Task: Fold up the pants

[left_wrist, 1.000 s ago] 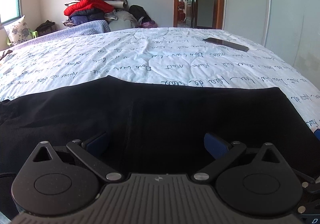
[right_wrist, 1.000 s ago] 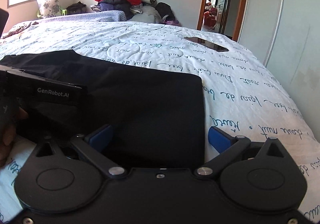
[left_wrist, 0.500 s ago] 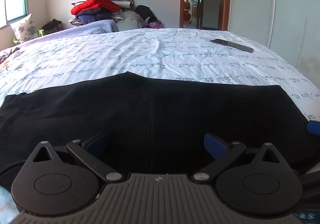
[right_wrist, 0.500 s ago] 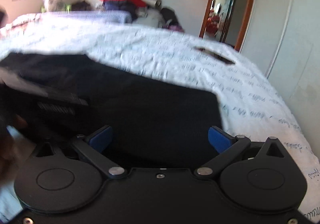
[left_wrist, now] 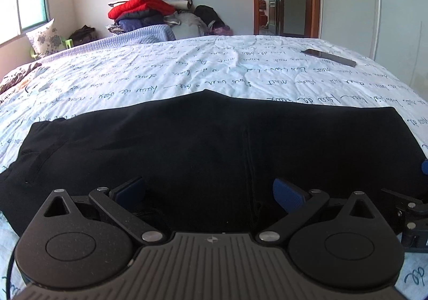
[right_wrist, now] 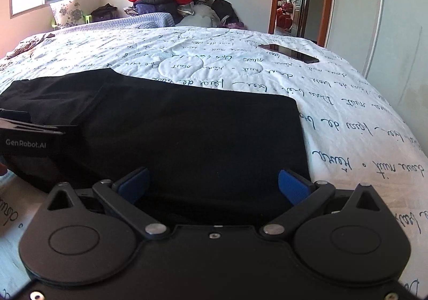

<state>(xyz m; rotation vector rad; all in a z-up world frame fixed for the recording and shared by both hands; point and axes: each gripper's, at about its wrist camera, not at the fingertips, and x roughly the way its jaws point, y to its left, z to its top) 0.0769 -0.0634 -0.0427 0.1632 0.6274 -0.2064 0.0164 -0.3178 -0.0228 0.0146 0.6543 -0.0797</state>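
Observation:
The black pants (left_wrist: 214, 144) lie flat across the near part of the bed, folded lengthwise; they also show in the right wrist view (right_wrist: 192, 134) with their right end squared off. My left gripper (left_wrist: 210, 191) is open and empty, low over the near edge of the pants. My right gripper (right_wrist: 214, 183) is open and empty, over the right end of the pants. The left gripper's body (right_wrist: 26, 139) shows at the left of the right wrist view, and the right gripper's parts (left_wrist: 409, 209) at the right edge of the left wrist view.
The white quilt with blue writing (left_wrist: 187, 78) covers the bed. A dark phone (left_wrist: 329, 57) lies on it at the far right, also in the right wrist view (right_wrist: 289, 53). A clothes pile (left_wrist: 149, 11) and a pillow (left_wrist: 44, 36) stand beyond the bed. A wardrobe (left_wrist: 374, 11) is on the right.
Both grippers have drawn back and risen slightly, so more of the pants shows, including their left end. The jaws stay open. The pants have not moved.

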